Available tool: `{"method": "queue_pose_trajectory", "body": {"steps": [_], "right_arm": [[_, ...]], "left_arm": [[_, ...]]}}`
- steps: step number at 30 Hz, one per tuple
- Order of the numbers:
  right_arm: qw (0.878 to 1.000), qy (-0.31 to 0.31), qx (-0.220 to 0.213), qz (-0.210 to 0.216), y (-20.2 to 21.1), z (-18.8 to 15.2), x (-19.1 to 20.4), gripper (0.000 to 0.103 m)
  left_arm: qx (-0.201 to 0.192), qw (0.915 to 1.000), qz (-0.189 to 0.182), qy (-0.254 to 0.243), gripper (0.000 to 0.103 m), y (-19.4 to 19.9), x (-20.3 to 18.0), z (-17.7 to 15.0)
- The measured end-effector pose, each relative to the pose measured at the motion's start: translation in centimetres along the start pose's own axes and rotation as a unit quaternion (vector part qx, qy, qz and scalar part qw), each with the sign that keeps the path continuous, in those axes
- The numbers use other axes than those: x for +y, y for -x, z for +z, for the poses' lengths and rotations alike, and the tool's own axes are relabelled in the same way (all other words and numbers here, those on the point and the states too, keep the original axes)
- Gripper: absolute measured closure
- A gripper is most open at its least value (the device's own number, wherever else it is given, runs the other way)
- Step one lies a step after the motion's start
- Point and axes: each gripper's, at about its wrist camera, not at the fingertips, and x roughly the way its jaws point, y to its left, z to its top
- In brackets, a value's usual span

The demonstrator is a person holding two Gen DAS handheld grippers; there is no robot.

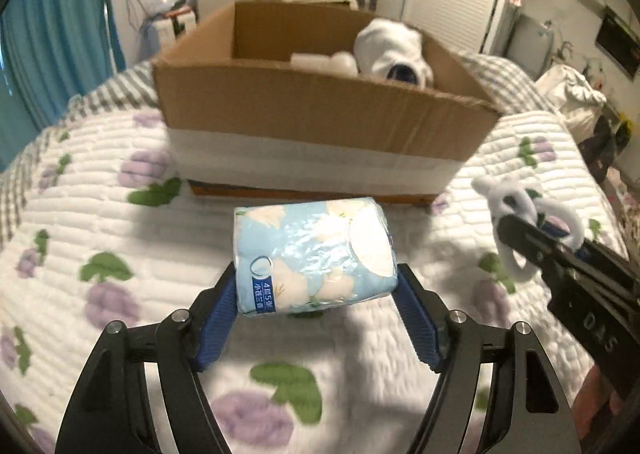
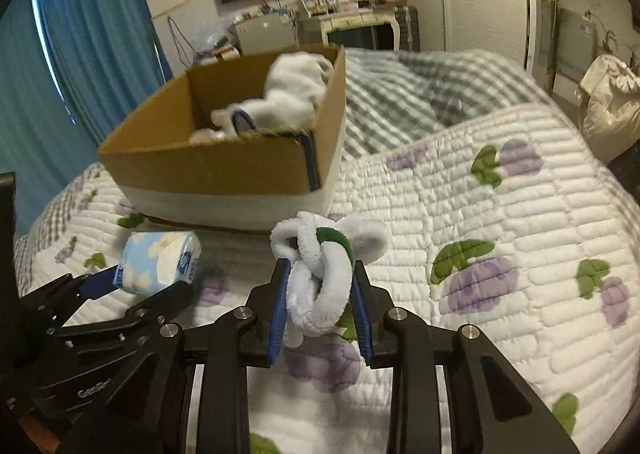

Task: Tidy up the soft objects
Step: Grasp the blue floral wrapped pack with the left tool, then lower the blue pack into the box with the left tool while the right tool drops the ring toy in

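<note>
My left gripper [image 1: 316, 286] is shut on a light blue flowered tissue pack [image 1: 314, 256] and holds it above the quilt, just in front of the cardboard box [image 1: 320, 114]. The pack also shows in the right wrist view [image 2: 160, 264]. My right gripper [image 2: 322, 286] is shut on a white fluffy looped toy with a green part [image 2: 324, 266], held above the quilt near the box's right corner [image 2: 324, 158]. It appears in the left wrist view [image 1: 520, 222] at the right. A white plush [image 1: 394, 50] and small white items lie inside the box.
The box stands on a bed with a white quilt with purple and green print [image 2: 500, 254] and a grey checked blanket [image 2: 400, 94] behind. Blue curtains [image 1: 52, 34] hang at the left. A cluttered dresser [image 2: 348, 14] and wardrobe stand beyond the bed.
</note>
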Motion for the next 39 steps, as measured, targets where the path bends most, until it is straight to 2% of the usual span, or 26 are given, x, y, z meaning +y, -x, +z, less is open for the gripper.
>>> {"method": "queue_pose_trajectory", "body": {"steps": [4,10,14,22,26,32,39], "right_arm": [[1.000,0.004,-0.023,0.012,2.3,0.8,0.8,0.074],[0.998,0.013,-0.057,0.038,6.4,2.4,1.8,0.074],[0.994,0.035,-0.089,0.050,9.5,4.5,2.8,0.074],[0.986,0.077,-0.134,0.067,12.0,9.9,4.5,0.075],[0.982,0.086,-0.150,0.079,11.6,12.9,4.8,0.074],[0.981,0.093,-0.149,0.079,7.9,16.6,4.6,0.074],[0.986,0.089,-0.117,0.077,2.0,18.4,3.6,0.074]], "left_arm": [[-0.009,1.0000,-0.003,0.002,0.030,3.0,0.8,-0.1],[-0.058,0.9981,0.013,-0.018,0.030,7.8,1.2,0.9],[-0.088,0.9956,0.021,-0.022,0.030,10.0,1.1,3.0],[-0.127,0.9907,0.026,-0.043,0.030,12.4,0.5,7.8],[-0.135,0.9893,0.022,-0.050,0.030,11.5,0.1,10.7],[-0.131,0.9905,0.005,-0.039,0.030,6.9,0.5,15.0],[-0.091,0.9953,0.009,-0.031,0.030,-0.4,1.4,17.6]]}}
